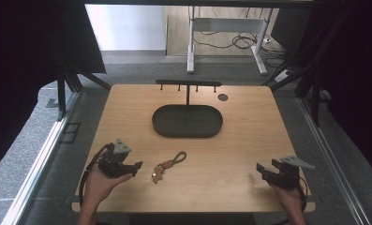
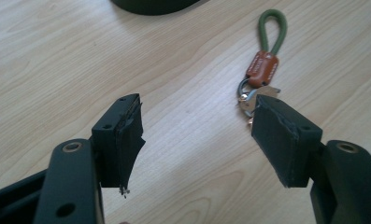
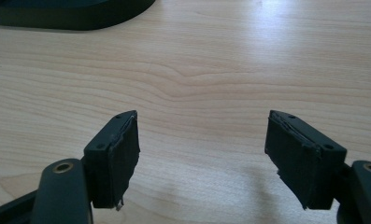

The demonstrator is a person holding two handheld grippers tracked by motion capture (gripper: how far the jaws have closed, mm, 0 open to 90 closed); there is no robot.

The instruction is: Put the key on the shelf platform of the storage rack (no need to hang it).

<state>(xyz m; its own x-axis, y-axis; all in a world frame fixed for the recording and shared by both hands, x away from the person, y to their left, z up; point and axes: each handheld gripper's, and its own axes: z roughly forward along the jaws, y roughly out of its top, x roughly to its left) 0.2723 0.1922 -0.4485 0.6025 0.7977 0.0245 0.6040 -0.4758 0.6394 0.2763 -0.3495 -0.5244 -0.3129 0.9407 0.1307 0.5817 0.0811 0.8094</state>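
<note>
A key ring with a green cord loop, an orange-brown leather tag and metal keys lies on the wooden table, front and left of centre. My left gripper is open just left of it, low over the wood. In the left gripper view the key ring sits beyond the right pad, with bare table between the jaws of the left gripper. My right gripper is open near the front right, and its own view has the right gripper over bare wood.
A black oval tray with an upright rack of small hooks stands at the back centre. A small dark disc lies to its right. Beyond the table is a grey floor with a white desk frame and cables.
</note>
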